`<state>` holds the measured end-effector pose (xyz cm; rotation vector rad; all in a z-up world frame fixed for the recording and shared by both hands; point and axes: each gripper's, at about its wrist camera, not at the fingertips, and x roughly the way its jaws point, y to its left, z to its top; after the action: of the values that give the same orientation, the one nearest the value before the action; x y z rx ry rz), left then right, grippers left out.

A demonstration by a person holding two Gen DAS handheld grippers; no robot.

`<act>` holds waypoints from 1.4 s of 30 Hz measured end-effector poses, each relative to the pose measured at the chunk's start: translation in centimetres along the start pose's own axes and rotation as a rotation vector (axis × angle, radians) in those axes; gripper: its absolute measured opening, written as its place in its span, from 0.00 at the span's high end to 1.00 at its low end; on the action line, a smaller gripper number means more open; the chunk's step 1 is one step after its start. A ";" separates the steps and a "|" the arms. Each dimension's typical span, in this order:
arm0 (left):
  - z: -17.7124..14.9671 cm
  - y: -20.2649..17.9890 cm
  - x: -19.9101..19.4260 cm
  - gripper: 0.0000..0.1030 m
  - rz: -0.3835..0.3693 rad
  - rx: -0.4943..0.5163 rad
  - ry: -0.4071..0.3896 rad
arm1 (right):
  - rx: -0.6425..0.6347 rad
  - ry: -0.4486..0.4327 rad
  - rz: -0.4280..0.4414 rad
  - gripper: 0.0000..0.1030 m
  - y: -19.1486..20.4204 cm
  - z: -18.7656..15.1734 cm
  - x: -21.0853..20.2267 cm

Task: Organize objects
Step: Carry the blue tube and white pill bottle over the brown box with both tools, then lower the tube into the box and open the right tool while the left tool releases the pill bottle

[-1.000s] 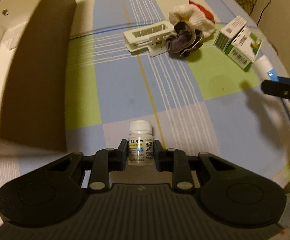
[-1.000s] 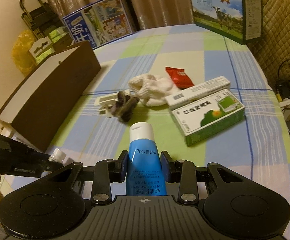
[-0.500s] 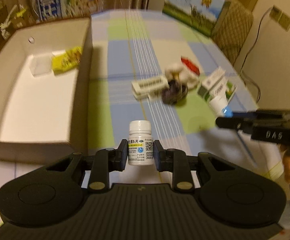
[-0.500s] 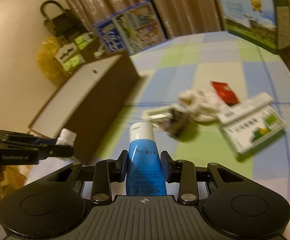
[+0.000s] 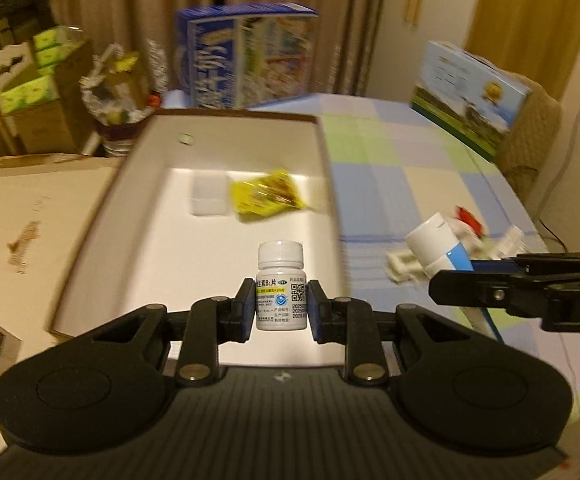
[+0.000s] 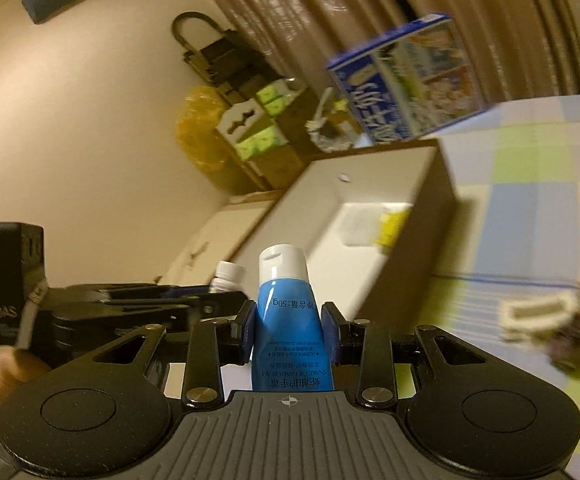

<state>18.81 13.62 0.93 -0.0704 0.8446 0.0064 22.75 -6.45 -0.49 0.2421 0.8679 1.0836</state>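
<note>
My left gripper (image 5: 282, 306) is shut on a small white pill bottle (image 5: 281, 280) and holds it upright above the near end of an open white-lined box (image 5: 138, 216). A yellow packet (image 5: 268, 196) and a small clear case (image 5: 208, 198) lie inside that box. My right gripper (image 6: 288, 328) is shut on a blue hand-cream tube (image 6: 288, 320) with a white cap, just right of the box (image 6: 329, 216). In the left wrist view the tube (image 5: 435, 250) and right gripper (image 5: 489, 284) come in from the right. The pill bottle (image 6: 228, 276) and left gripper (image 6: 150, 308) show at the right wrist view's left.
On the checked tablecloth (image 5: 401, 184) lie a white plastic holder (image 6: 537, 314), a dark scrunchie (image 6: 577, 348) and a red packet (image 5: 467, 218). Printed cartons (image 5: 246, 54) (image 5: 469, 96) stand at the table's far edge. Cardboard (image 5: 22, 208) and stacked boxes (image 5: 30, 92) sit left of the box.
Both grippers rose and swung left toward the box, each keeping its object. The left one now looks into the open box; the loose items slid to the right of both views.
</note>
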 end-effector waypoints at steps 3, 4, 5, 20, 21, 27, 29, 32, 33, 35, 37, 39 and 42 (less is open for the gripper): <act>1.0 2.5 0.0 0.78 0.024 -0.004 -0.018 | -0.001 -0.009 -0.002 0.69 1.1 1.4 2.7; 1.4 3.3 0.2 0.78 0.033 -0.002 -0.021 | 0.004 -0.012 -0.008 0.69 1.3 1.9 3.8; 1.6 3.9 0.5 0.78 0.038 0.000 -0.022 | 0.016 -0.013 -0.017 0.69 1.4 2.4 4.7; 5.1 10.3 7.9 0.78 0.023 0.007 0.069 | 0.043 0.051 -0.222 0.69 -0.4 5.4 15.7; 5.1 10.4 8.5 0.78 0.019 0.011 0.080 | 0.030 0.070 -0.247 0.69 -0.7 5.4 16.5; 5.1 10.8 11.6 0.78 0.002 0.036 0.138 | -0.092 0.189 -0.370 0.69 -1.9 5.4 20.6; 5.1 11.0 12.3 0.78 -0.003 0.043 0.150 | -0.121 0.217 -0.385 0.69 -2.2 5.4 21.5; 5.2 11.1 13.2 0.78 -0.010 0.051 0.166 | -0.164 0.261 -0.413 0.69 -2.6 5.4 22.5; 5.3 11.1 13.5 0.78 -0.012 0.053 0.169 | -0.182 0.274 -0.422 0.69 -2.7 5.4 22.8; 5.5 11.1 13.9 0.78 -0.015 0.057 0.174 | -0.203 0.293 -0.435 0.69 -2.9 5.5 23.3; 5.6 11.1 14.3 0.78 -0.017 0.059 0.179 | -0.220 0.318 -0.449 0.69 -3.2 5.7 23.8; 5.6 11.1 14.6 0.78 -0.017 0.062 0.185 | -0.236 0.332 -0.458 0.68 -3.5 5.8 24.2; 5.6 11.1 15.1 0.78 -0.017 0.063 0.193 | -0.247 0.345 -0.472 0.69 -3.9 5.8 24.6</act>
<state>32.66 24.77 -7.27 -0.0190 1.0368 -0.0435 34.15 13.81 -11.10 -0.3535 1.0216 0.7846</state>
